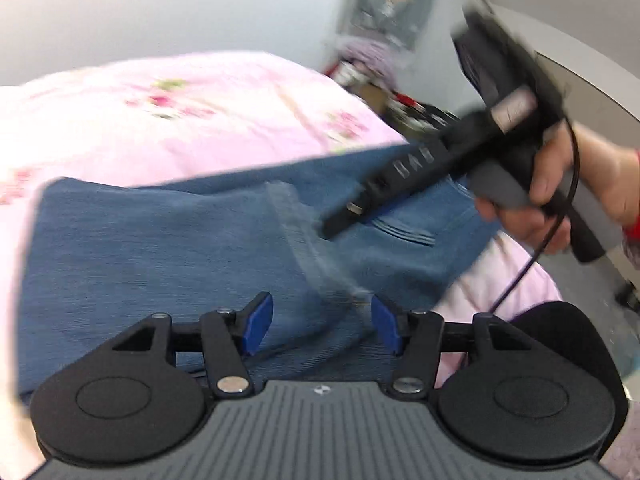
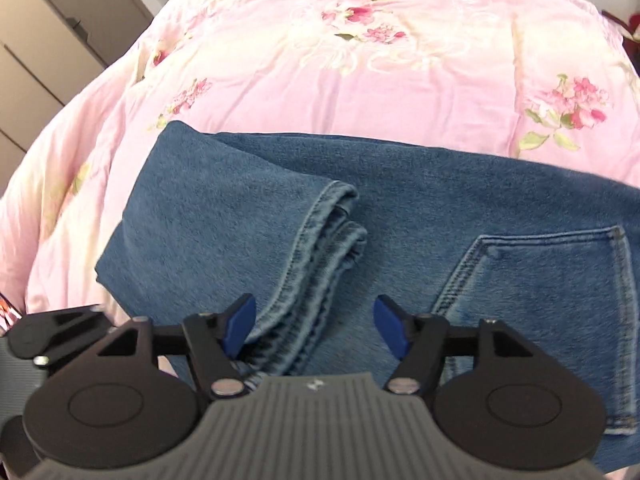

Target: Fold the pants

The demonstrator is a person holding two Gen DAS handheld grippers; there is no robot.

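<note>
Blue jeans (image 2: 248, 216) lie folded on a pink flowered bedspread (image 2: 360, 60). The leg hems (image 2: 328, 248) lie across the middle and a back pocket (image 2: 552, 280) shows at the right. My right gripper (image 2: 314, 322) is open and empty, just above the hems. My left gripper (image 1: 322, 322) is open and empty over the jeans (image 1: 160, 256) near the hem edge (image 1: 304, 240). In the left wrist view the right gripper (image 1: 340, 220) shows from the side, held by a hand (image 1: 560, 184) above the jeans.
The bedspread (image 1: 160, 112) spreads around the jeans. A wardrobe (image 2: 44, 40) stands at the far left. Clutter (image 1: 380, 60) lies beyond the bed's far corner by a wall. A cable (image 1: 532, 256) hangs from the right gripper's handle.
</note>
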